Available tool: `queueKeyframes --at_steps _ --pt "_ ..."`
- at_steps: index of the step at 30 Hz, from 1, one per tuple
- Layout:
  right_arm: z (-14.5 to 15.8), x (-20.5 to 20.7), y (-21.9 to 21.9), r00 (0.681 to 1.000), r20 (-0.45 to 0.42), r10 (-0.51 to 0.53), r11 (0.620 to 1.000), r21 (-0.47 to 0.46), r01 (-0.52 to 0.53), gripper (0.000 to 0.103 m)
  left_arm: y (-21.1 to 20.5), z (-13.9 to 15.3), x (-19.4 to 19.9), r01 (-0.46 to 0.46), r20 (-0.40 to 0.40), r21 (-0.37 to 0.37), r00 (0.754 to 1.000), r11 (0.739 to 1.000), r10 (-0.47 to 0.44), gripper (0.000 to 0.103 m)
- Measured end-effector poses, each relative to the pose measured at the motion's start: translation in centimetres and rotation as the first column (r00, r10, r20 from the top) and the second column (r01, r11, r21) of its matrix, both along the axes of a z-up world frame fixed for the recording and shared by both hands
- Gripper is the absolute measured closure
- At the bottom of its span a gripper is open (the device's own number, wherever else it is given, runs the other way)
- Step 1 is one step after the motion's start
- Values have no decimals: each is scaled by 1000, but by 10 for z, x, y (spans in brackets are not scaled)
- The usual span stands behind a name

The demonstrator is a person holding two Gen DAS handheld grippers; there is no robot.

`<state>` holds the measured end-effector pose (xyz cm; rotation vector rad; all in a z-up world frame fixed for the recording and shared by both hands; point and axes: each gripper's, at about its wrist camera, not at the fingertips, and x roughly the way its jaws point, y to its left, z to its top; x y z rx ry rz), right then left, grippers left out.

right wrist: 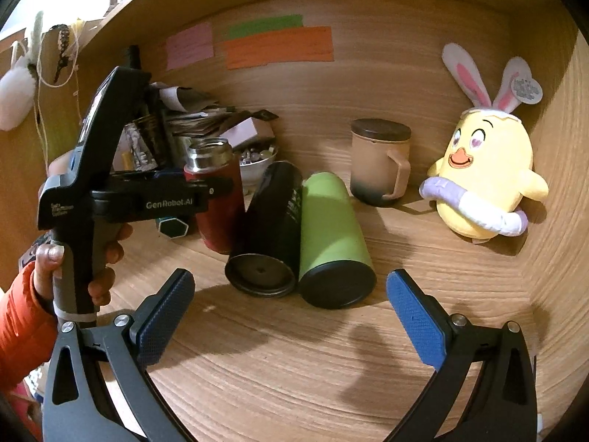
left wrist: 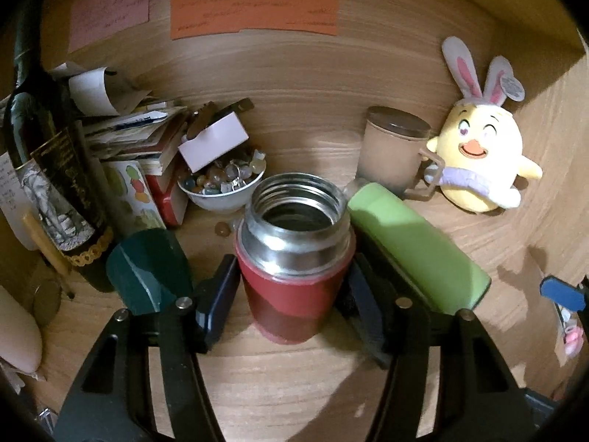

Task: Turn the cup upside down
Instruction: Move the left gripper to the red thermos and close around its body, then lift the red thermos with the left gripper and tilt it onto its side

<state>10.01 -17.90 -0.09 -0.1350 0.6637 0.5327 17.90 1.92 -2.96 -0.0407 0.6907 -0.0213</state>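
A red cup with a steel threaded neck [left wrist: 294, 258] stands upright, mouth up, on the wooden shelf. My left gripper [left wrist: 291, 294] has its two fingers against the cup's red body, one on each side, shut on it. In the right wrist view the same cup [right wrist: 217, 199] shows at the left with the left gripper [right wrist: 206, 189] clamped round it. My right gripper [right wrist: 291, 309] is open and empty, low over the shelf in front of the lying cups.
A green cup [right wrist: 331, 235] and a black cup [right wrist: 268, 228] lie side by side right of the red cup. A dark teal cup [left wrist: 147, 269] lies at its left. A lidded mug [right wrist: 379, 162], a plush chick [right wrist: 486, 180], a bead bowl [left wrist: 221, 184], a bottle [left wrist: 48, 169] and papers stand behind.
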Motion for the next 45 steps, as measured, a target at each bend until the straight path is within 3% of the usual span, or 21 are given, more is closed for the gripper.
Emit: queueKeyframes --at_steps 11,16,19,29,32,40,43,45 --pt "-8 -28 6 999 2 51 998 -36 -50 0 -7 2 -54 66 -10 -2 998 998 -66 43" --pt "-21 -45 10 993 -43 112 993 -41 -114 0 -17 3 -90 134 -15 -12 991 991 -135 43" --pt "-29 -53 16 985 -77 152 987 -49 -156 6 -23 5 -109 182 -28 -38 983 983 -183 43" --pt "-45 -58 43 949 -162 269 960 -30 -277 22 -24 8 -143 301 -43 -159 949 940 -311 43" --pt "-50 -54 51 925 -227 305 949 -13 -316 36 -17 8 -143 308 -39 -194 946 931 -321 43" --pt "-46 -44 66 927 -242 286 949 -62 -309 39 2 5 -140 335 -22 -274 935 902 -354 43" --pt "-50 -41 70 939 -233 254 956 -89 -281 42 10 1 -139 361 -23 -359 919 861 -394 43" --pt "-51 -39 69 939 -240 245 961 -68 -268 44 11 -1 -138 364 -26 -364 916 857 -400 43"
